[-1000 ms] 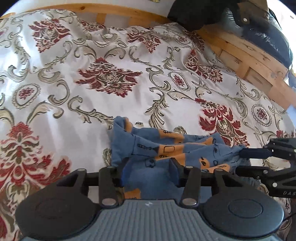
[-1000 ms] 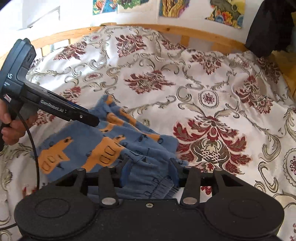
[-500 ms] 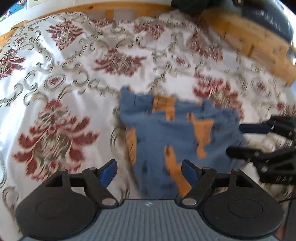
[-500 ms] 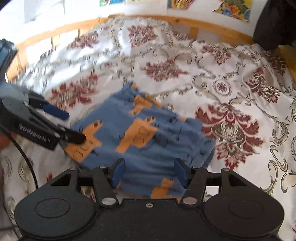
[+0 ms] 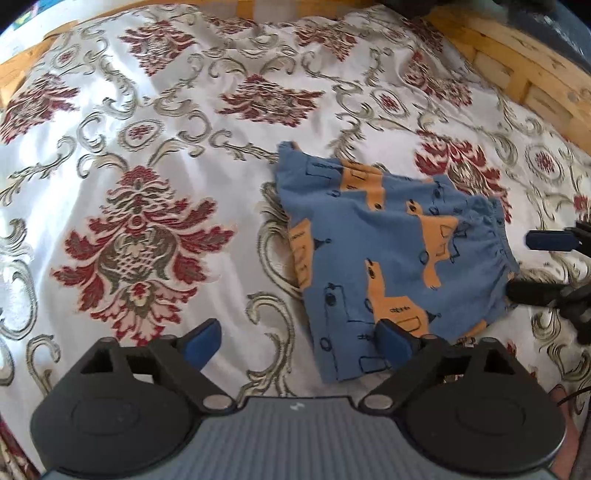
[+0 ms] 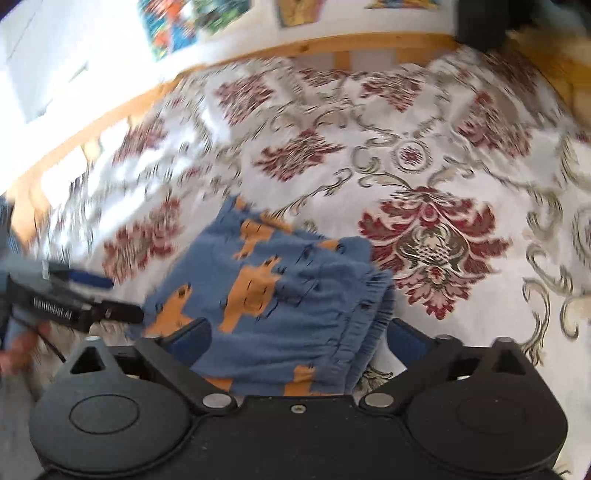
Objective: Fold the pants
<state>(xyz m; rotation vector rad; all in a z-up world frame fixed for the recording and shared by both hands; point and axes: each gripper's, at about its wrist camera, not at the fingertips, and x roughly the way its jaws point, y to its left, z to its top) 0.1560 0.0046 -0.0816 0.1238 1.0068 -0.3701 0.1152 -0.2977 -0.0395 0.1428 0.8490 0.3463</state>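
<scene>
In the left wrist view, the folded pants (image 5: 391, 254) are seen sharply from one side, with the elastic gathered waistband (image 5: 498, 240) at their right edge. The right gripper (image 5: 532, 264) enters there from the right border, its two fingers spread and nothing held between them. In the right wrist view, which is blurred, colourful pictures (image 6: 192, 22) on the white wall and a wooden bed rail (image 6: 332, 44) are shown. These pictures are not visible in the other view.

The pants (image 6: 269, 295) are blue with orange vehicle prints and thin black drawings. They are folded into a compact, almost square packet, so no clear long axis can be told. The stacked waistband layers (image 6: 369, 317) are turned toward the right gripper (image 6: 295, 343), whose fingers are wide apart with the packet lying between them, not pinched.

The left gripper (image 5: 295, 341) is also released. One blue pad (image 5: 393, 343) is seen over the near corner of the pants. Whether it touches cannot be told.

The packet lies flat on the floral bedspread (image 5: 147, 155), to the right of its middle in the left wrist view.
</scene>
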